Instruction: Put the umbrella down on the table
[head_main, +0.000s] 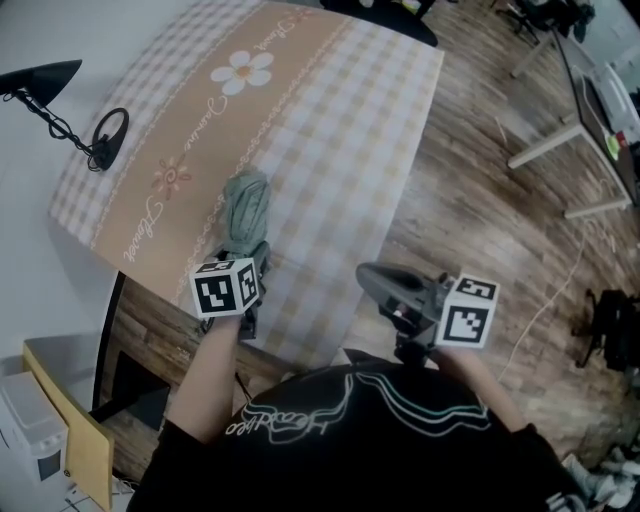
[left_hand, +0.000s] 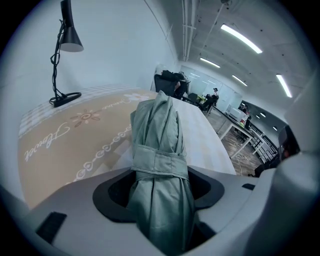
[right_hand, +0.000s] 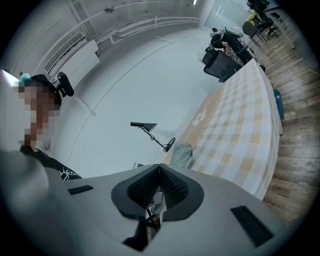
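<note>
A folded grey-green umbrella (head_main: 246, 205), wrapped with its strap (left_hand: 159, 165), lies lengthwise over the near part of the table (head_main: 330, 120), which wears a checked cloth with a tan flowered band. My left gripper (head_main: 250, 265) is shut on the umbrella's near end; the umbrella (left_hand: 160, 145) fills the gap between the jaws. Whether its far tip rests on the cloth I cannot tell. My right gripper (head_main: 375, 280) hangs beyond the table's right front corner over the wooden floor, shut and empty (right_hand: 159, 167). From there the umbrella (right_hand: 182, 154) shows small at the table's edge.
A black desk lamp (head_main: 60, 110) stands at the table's left side near the white wall. White desks (head_main: 590, 120) stand on the wooden floor to the right. A dark chair (left_hand: 170, 82) sits at the table's far end. Boxes (head_main: 50, 430) lie at lower left.
</note>
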